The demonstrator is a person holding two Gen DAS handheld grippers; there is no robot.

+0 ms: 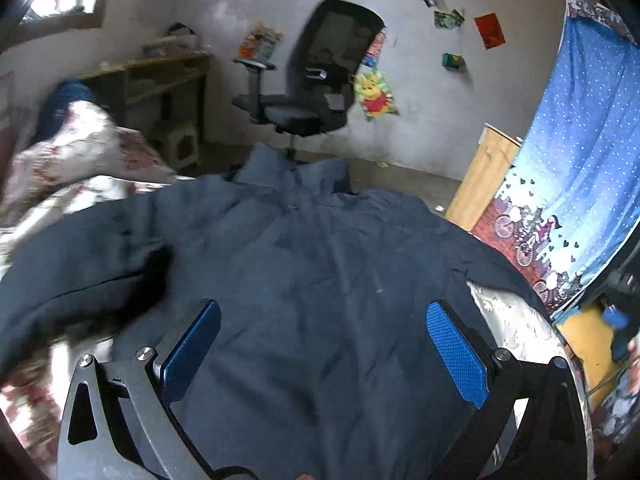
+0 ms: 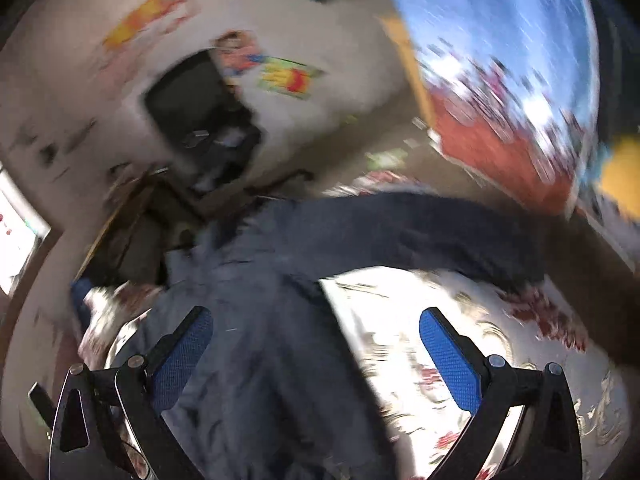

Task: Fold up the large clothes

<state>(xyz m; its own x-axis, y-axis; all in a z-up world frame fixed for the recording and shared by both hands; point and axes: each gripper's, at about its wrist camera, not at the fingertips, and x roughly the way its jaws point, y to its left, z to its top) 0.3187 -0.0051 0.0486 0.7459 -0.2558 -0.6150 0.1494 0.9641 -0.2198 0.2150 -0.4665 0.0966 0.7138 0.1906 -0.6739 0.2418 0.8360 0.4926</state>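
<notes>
Nearest to us, our left hand-held gripper (image 1: pixel 323 338) hangs with its blue-padded fingers (image 1: pixel 456 354) spread wide, grasping nothing, above the lower body of a large dark navy collared shirt (image 1: pixel 304 272). Our right hand-held gripper (image 2: pixel 316 354) is likewise released, its jaws wide apart; its left blue pad (image 2: pixel 182 360) is over the navy cloth and its right one over the bedspread.

The shirt lies spread on a bed covered by a cream bedspread with red floral print (image 1: pixel 516 332). Its collar points away from us toward the room, and a small button shows just below the collar. One sleeve runs out to the left in the left wrist view; in the right wrist view, which is badly blurred, the other sleeve stretches across to the right over the bedspread.

Beyond the bed stands a black mesh office chair (image 1: pixel 316 76) against a pale wall with bright stickers. To its left is a wooden desk (image 1: pixel 160 76) with shelves; what rests on them is too blurred to tell. On the right hangs a blue dotted curtain with bicycles and hearts (image 1: pixel 580 152), beside a light wooden cabinet (image 1: pixel 484 176).
</notes>
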